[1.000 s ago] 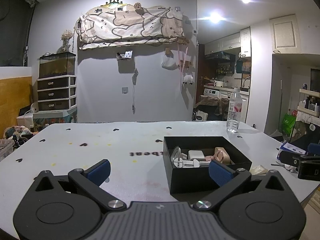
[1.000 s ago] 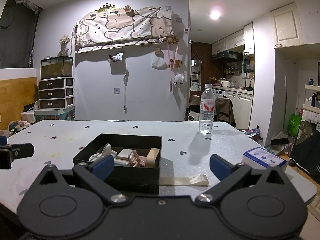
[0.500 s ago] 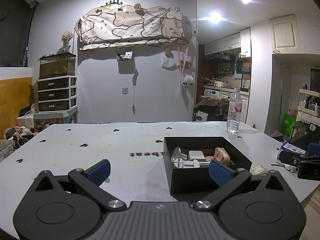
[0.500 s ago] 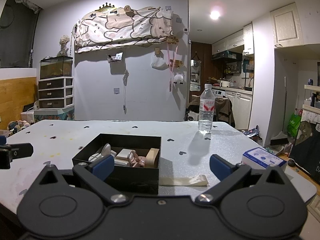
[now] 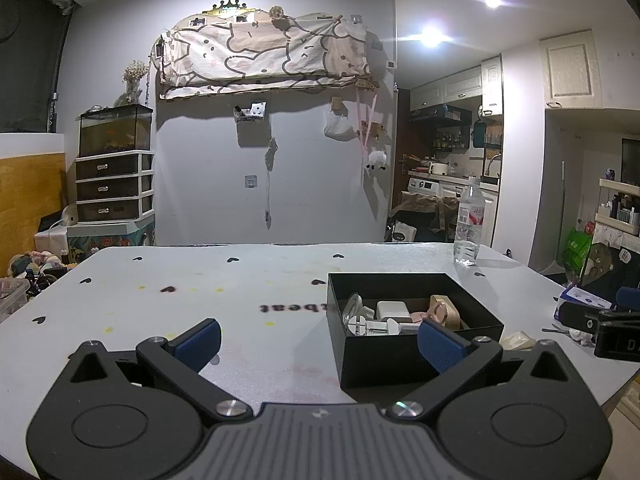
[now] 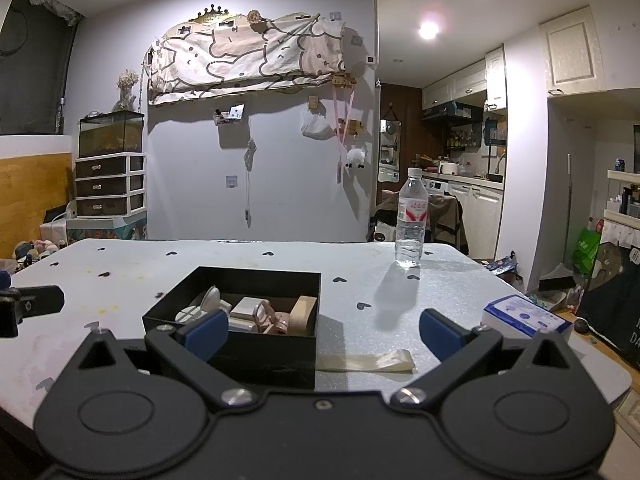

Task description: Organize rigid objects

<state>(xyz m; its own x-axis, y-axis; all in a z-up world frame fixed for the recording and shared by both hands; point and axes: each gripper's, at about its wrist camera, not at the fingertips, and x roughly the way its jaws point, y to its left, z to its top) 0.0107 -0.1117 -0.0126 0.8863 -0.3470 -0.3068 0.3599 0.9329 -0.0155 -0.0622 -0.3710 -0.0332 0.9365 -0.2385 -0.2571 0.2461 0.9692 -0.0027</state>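
A black open box [image 5: 404, 352] sits on the white table [image 5: 240, 280]; it also shows in the right wrist view [image 6: 272, 360]. It holds several small rigid items: a white charger [image 5: 392, 310], white plugs [image 5: 366, 326], a pink clip [image 6: 270, 316] and a tan tape roll [image 6: 303, 314]. My left gripper [image 5: 318, 338] is open and empty, low over the table, its right finger in front of the box. My right gripper [image 6: 322, 334] is open and empty, its left finger in front of the box's near wall.
A water bottle [image 6: 411, 224] stands at the table's far right. A flat strip of tape [image 6: 366, 361] lies right of the box. A white-and-blue tissue pack [image 6: 526, 316] lies at the right edge. The other gripper shows at each view's side.
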